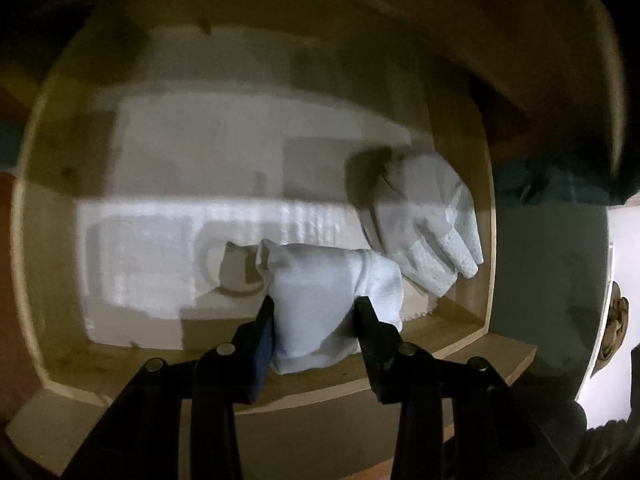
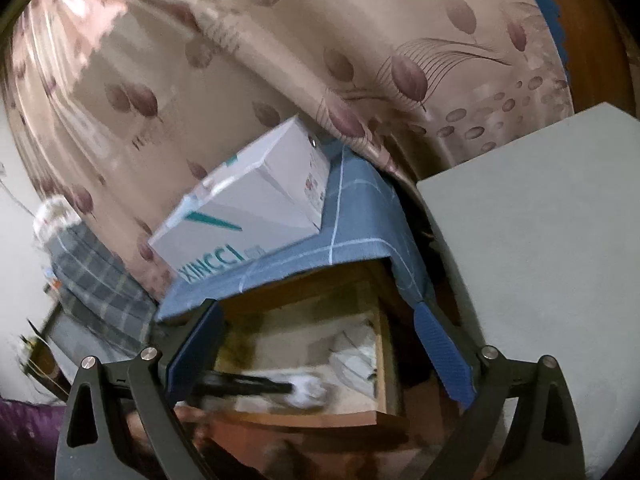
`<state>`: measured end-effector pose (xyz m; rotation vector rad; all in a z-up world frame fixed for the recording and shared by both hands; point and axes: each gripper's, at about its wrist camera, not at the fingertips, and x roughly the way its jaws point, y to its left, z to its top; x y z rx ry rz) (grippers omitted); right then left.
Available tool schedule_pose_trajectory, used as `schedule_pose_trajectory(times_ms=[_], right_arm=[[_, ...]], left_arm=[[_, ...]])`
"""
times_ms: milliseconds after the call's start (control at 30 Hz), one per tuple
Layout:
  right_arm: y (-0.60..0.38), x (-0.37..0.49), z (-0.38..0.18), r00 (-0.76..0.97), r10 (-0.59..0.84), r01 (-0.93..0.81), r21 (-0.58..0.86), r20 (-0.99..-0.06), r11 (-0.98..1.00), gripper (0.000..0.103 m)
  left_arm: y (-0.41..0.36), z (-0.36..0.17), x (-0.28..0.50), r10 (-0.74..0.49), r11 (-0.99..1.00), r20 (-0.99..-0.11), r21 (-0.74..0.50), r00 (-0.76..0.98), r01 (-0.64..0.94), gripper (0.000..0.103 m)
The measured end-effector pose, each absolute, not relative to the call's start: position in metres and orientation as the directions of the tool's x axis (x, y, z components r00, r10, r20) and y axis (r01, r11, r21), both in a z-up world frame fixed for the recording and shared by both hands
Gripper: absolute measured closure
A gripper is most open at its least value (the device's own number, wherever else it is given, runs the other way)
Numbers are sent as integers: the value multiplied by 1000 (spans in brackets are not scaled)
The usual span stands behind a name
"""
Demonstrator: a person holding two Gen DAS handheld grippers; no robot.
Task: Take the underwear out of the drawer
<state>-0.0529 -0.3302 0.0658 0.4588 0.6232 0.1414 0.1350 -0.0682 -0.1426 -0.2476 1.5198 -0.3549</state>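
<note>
Dim, motion-blurred fisheye views, dark at the corners, shadows inside the drawer (image 1: 460,332).

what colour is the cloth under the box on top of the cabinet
Blue with thin white grid lines, the cloth shows best in the right wrist view.

The drawer (image 1: 490,240) lies open upward, its left half bare white liner (image 1: 160,184). A cabinet edge (image 1: 560,60) overhangs its far right corner. Folded gloves (image 1: 432,220) fill the right side against the wall.

1 drawer (image 1: 460,332), 2 white garments: (image 1: 320,300), (image 1: 428,224); 1 box (image 2: 248,208).
</note>
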Motion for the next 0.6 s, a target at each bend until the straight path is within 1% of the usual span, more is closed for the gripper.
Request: schedule_pose_trajectory(times_ms=[200,267,400,500,567,600], right_arm=[[-303,-36,60,730,216,-3,312,-649,950,8],[-295,-30,55,697,210,-16,278,-686,960,8],[-272,-10,41,590,211,-86,199,-779,976,8],[-250,12,28,517,203,-151,145,-831,978,9],[-234,27,16,467,187,-189,109,-864,976,14],[-222,38,4,432,158,-213,70,-888,975,22]], left_arm=[[-43,-134,137,-401,916,-914,-397,63,63,64],[-20,-132,132,-404,915,-911,-399,81,64,64],[9,-126,130,-418,908,-900,-417,124,40,64],[22,-125,130,-427,903,-893,-430,143,18,64],[29,-124,130,-437,898,-888,-441,143,6,64],[31,-124,129,-437,898,-888,-441,145,4,64]])
